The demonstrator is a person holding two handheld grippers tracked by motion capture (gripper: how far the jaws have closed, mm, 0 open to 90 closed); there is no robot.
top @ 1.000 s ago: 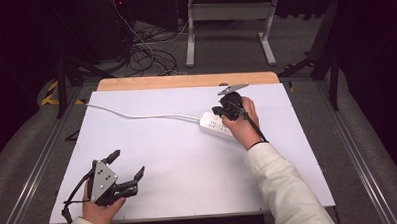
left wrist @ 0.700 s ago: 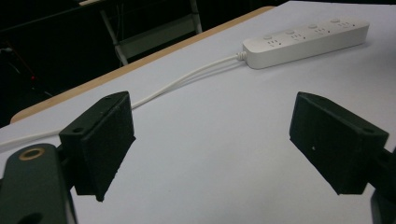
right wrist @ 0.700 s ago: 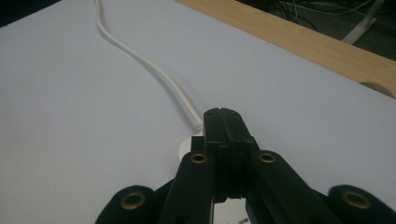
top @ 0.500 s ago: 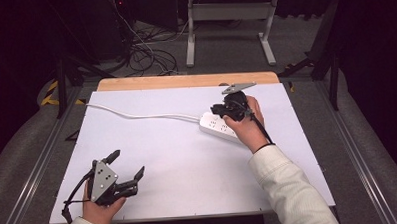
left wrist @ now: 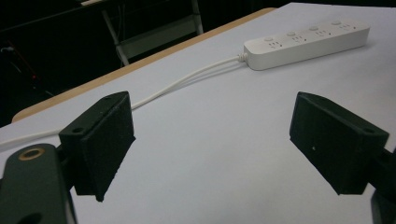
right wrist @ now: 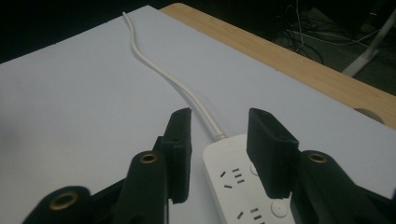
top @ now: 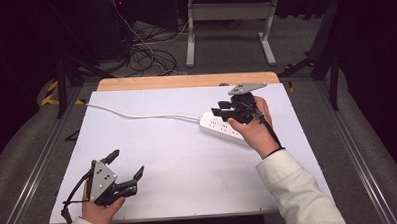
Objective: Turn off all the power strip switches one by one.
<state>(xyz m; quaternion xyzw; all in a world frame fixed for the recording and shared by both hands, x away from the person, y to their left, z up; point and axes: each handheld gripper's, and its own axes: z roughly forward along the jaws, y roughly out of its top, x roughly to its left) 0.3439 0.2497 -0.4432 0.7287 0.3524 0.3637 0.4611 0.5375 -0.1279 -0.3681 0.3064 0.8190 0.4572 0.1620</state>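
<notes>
A: Starting from the power strip, where is the left gripper?

B: Well apart from it, toward the near left corner of the white table, held low in the person's left hand. Its jaws are spread wide with nothing between them.

A: And the strip itself?

B: It lies flat on the table's far right part, its white cord running off from its left end toward the far left edge.

A: The right gripper?

B: Directly over the strip's cord end, in the right hand. Its jaws stand parted, straddling that end above the sockets, clamping nothing.
</notes>
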